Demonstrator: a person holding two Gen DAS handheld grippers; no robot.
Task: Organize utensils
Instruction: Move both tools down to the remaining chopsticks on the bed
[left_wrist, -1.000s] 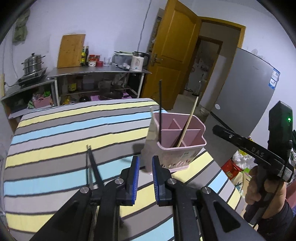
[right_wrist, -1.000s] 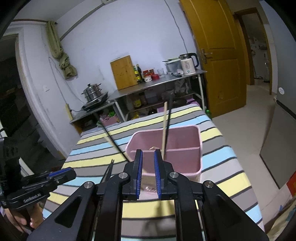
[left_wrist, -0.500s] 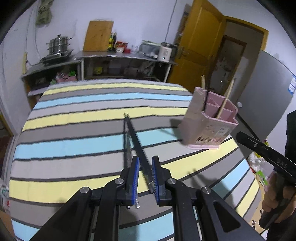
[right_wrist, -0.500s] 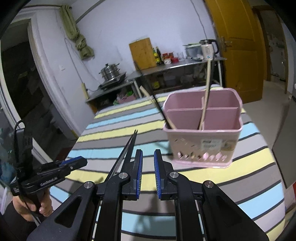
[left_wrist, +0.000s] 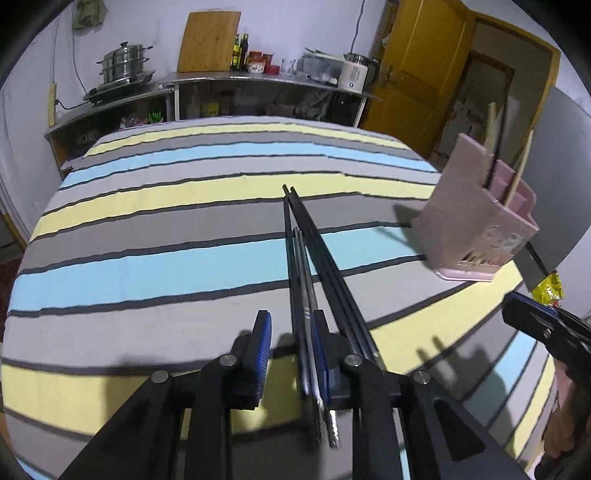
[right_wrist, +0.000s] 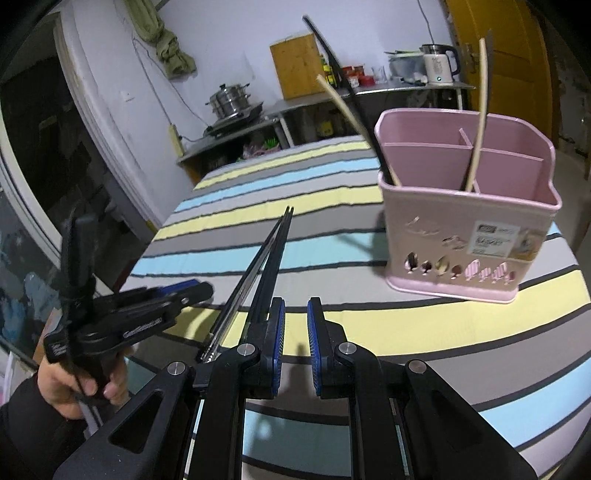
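Left gripper (left_wrist: 290, 347) hovering low over striped tablecloth (left_wrist: 147, 266), jaws spread, straddling near ends of dark chopsticks (left_wrist: 295, 236); silvery chopstick (left_wrist: 308, 295) lying among them, its near end blurring out under gripper. Contact between pads and sticks not discernible. Right gripper (right_wrist: 295, 330) hanging just right of same bundle, jaws parted, gripping nothing. Pink utensil holder (right_wrist: 469, 221) standing near table's right edge, holding pale wooden chopsticks (right_wrist: 476, 140) and one black stick; lower ends hiding inside compartments.
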